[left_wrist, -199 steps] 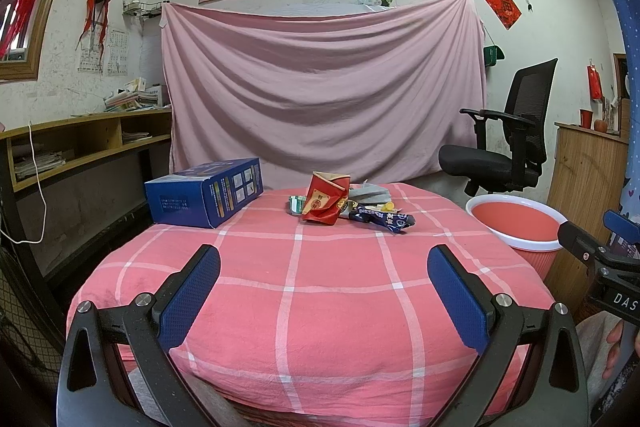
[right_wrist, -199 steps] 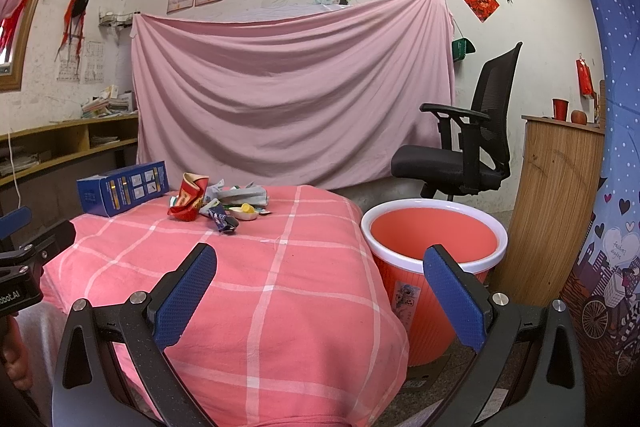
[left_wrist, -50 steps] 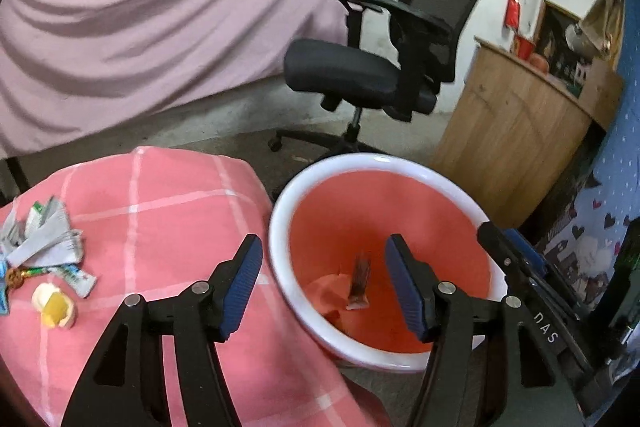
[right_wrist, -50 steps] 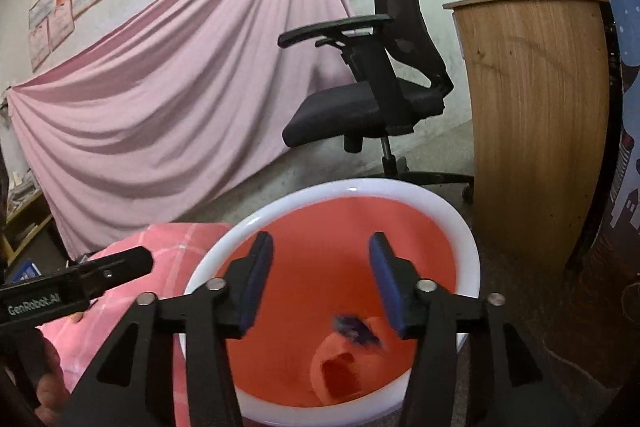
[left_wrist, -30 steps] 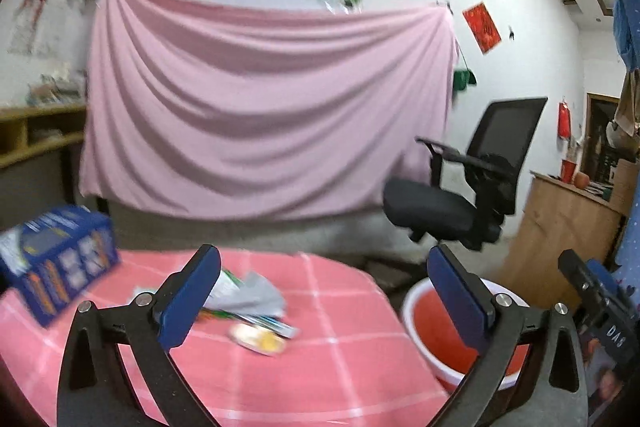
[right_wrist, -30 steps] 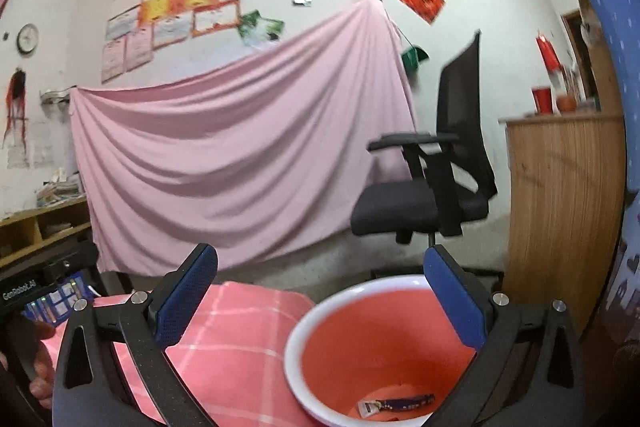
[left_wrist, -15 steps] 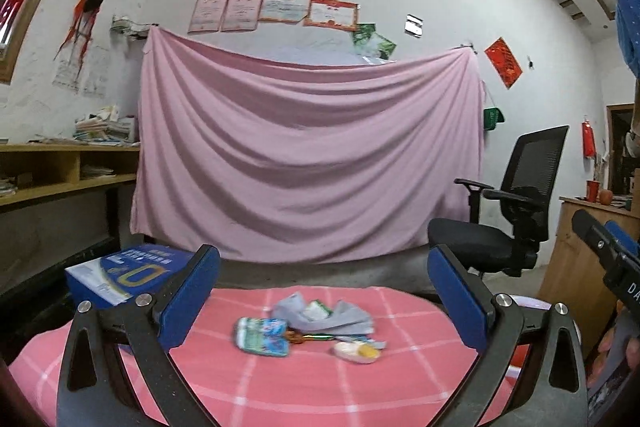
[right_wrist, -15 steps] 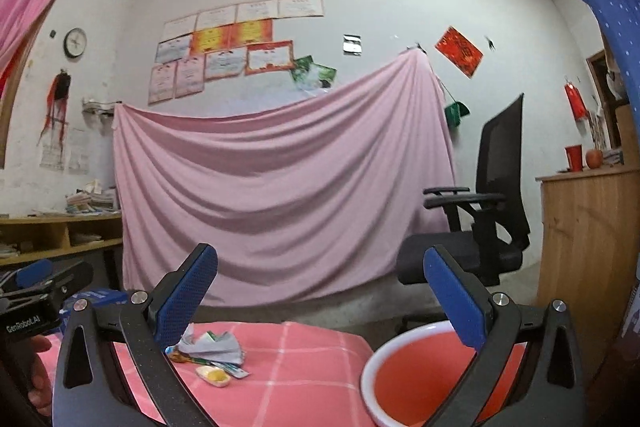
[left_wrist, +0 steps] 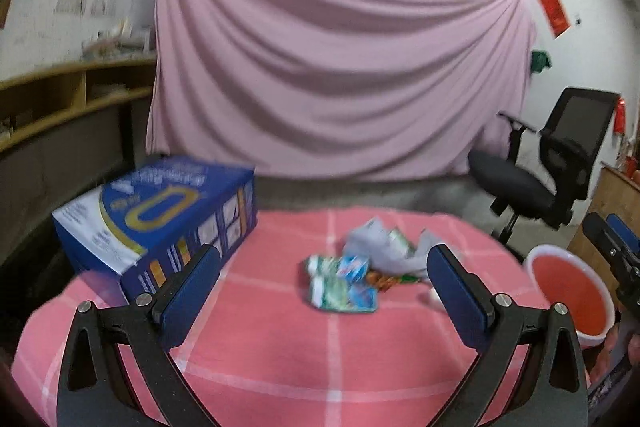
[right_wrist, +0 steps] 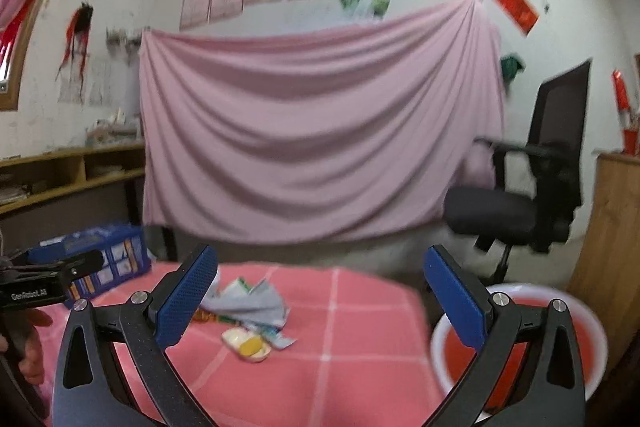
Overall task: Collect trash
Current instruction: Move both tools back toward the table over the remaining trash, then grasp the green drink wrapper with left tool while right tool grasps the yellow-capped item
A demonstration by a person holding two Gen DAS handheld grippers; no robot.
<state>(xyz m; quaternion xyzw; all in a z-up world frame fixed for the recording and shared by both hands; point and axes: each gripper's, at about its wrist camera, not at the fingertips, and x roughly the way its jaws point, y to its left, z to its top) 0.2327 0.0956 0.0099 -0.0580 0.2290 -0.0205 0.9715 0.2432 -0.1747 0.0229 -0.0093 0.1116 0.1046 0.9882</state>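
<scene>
Table cover (left_wrist: pixel 340 355): woven cloth, matt, pink with pale check lines, under both tongs.
Left gripper (left_wrist: pixel 326 291): matt black plastic arms, bright metal screw heads, blue pads; jaws wide apart, nothing between.
Right gripper (right_wrist: pixel 320 291): same build; blue pads (right_wrist: pixel 186 299) finely textured.
Wrappers (left_wrist: pixel 344 283) ahead of left tongs: crinkled printed film, slightly glossy.
Grey sheet (right_wrist: pixel 244 301) ahead of right tongs: creased, matt; paper or film, cannot tell.
Box (left_wrist: pixel 160 223) left of left tongs: printed cardboard, slight sheen.
Bin (right_wrist: pixel 520 343) right of right tongs: smooth plastic, white rim.
Backdrop (right_wrist: pixel 320 131): draped matt cloth.
Cabinet (right_wrist: pixel 616 227) far right: wood grain.
</scene>
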